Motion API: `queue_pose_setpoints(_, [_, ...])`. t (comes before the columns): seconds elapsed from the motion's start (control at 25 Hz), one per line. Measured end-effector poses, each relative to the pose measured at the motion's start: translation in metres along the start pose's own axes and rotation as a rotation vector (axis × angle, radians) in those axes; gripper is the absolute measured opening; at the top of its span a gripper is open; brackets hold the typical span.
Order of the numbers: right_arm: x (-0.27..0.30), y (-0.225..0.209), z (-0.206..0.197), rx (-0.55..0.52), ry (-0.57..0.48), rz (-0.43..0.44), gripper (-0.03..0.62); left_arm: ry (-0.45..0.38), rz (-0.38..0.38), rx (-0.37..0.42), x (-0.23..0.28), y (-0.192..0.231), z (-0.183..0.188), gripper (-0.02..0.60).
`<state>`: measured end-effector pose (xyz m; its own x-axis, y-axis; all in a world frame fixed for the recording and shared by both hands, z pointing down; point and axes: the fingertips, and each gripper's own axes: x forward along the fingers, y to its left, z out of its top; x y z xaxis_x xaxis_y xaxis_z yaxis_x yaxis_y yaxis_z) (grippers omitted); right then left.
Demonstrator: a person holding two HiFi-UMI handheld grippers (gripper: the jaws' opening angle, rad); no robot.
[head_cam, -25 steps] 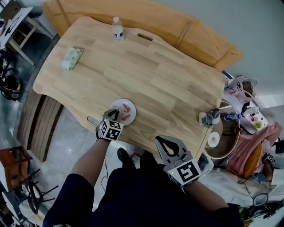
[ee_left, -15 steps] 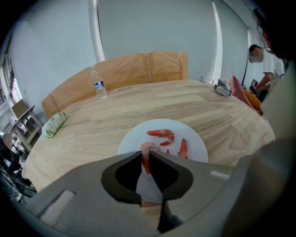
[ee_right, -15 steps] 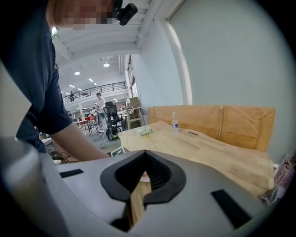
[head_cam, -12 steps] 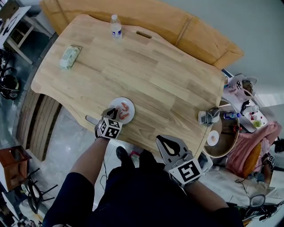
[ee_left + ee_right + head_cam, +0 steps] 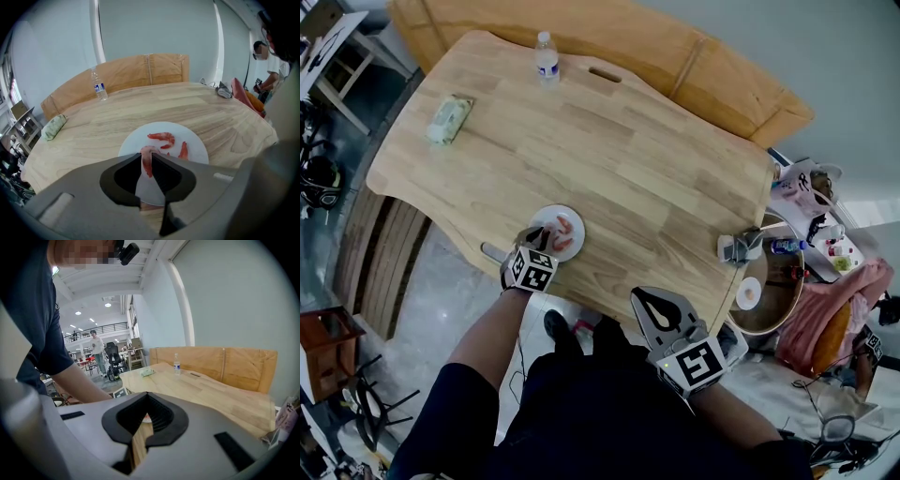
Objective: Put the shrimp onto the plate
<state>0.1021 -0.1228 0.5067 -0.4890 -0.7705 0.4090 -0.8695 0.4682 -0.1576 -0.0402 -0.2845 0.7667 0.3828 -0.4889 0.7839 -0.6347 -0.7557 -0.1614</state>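
1. Only the left gripper view shows the grip. The left gripper (image 5: 149, 161) has its jaws pinched narrowly on a pink curled shrimp (image 5: 146, 158), held over the near part of the round white plate (image 5: 131, 143). In the head view the left gripper (image 5: 536, 242) sits at the near rim of the round white plate (image 5: 546, 217), and the held shrimp cannot be made out there.
2. The right gripper view shows the right gripper (image 5: 146, 395) with its jaws together and nothing between them. The head view places the right gripper (image 5: 654, 309) off the table's near edge, close to the person's body.
3. There are three shrimp. One is in the left jaws and two lie on the plate: a second curled shrimp (image 5: 161, 137) and a straighter shrimp (image 5: 183, 150). There is one plate and two grippers.
4. On the light wooden table (image 5: 628, 178), a clear plastic water bottle (image 5: 547, 58) stands upright near the far edge. A green soft packet (image 5: 448, 120) lies at the far left. Both are well apart from the plate. A small round side table (image 5: 787, 281) with clutter stands to the right.
5. In the left gripper view, the gripper's own grey body covers the plate's near rim.
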Motion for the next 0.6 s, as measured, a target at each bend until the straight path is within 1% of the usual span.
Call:
queue_pose_setpoints(0.28, [-0.008,0.005,0.003,-0.01,-0.021,0.001,0.009,-0.031,0.013,-0.01,-0.014,0.002,0.007,0.058])
queue_pose_setpoints(0.6, [-0.009,0.019,0.015,-0.012,-0.045,0.021,0.009,-0.087,0.023,-0.019,-0.053,-0.001,0.019,0.058])
